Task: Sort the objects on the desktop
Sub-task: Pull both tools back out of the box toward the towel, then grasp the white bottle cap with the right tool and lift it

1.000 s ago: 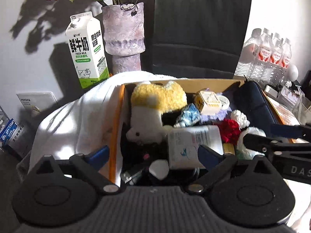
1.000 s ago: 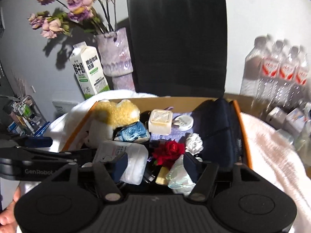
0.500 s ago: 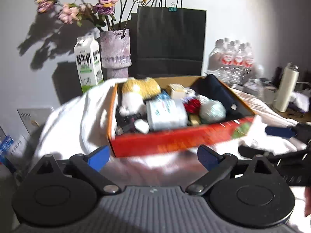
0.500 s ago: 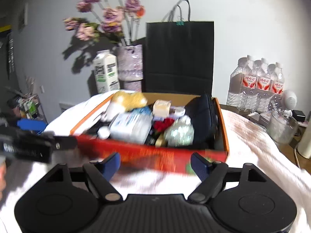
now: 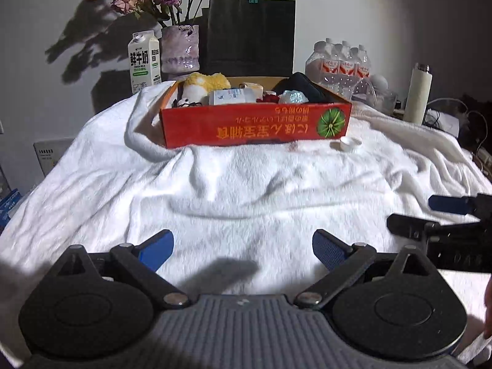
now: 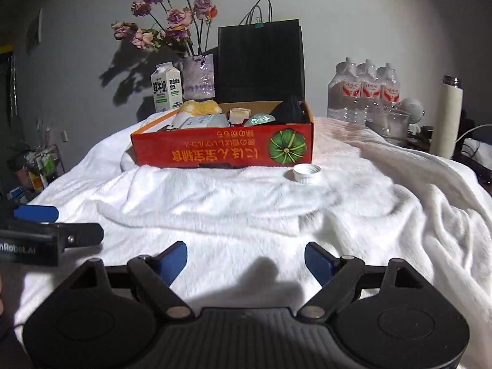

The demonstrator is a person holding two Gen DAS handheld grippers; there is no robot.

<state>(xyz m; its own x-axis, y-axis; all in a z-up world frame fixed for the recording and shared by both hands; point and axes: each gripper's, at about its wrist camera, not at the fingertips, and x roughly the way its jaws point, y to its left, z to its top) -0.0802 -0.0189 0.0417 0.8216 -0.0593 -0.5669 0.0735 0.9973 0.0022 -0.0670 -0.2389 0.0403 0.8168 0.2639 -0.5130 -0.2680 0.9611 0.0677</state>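
Note:
A red cardboard box (image 5: pixel 255 126) (image 6: pixel 221 150) stands far back on the white blanket, holding a yellow plush toy (image 5: pixel 204 84), a white packet (image 5: pixel 232 97), a red flower, a foil ball and a dark pouch (image 5: pixel 303 89). A white bottle cap (image 5: pixel 349 144) (image 6: pixel 306 172) lies on the blanket by the box's front right corner. My left gripper (image 5: pixel 243 250) is open and empty, low over the near blanket. My right gripper (image 6: pixel 246 258) is open and empty beside it, and it shows at the right edge of the left wrist view (image 5: pixel 442 215).
Behind the box stand a milk carton (image 5: pixel 144 61), a vase of dried roses (image 5: pixel 180 47) and a black paper bag (image 5: pixel 250 35). Water bottles (image 5: pixel 339 64), a glass bowl and a white flask (image 5: pixel 418 92) are at the back right. The white blanket (image 5: pixel 246 190) is rumpled.
Both grippers have pulled far back from over the box to the near side of the blanket. Both stay open and empty. The box contents look unchanged.

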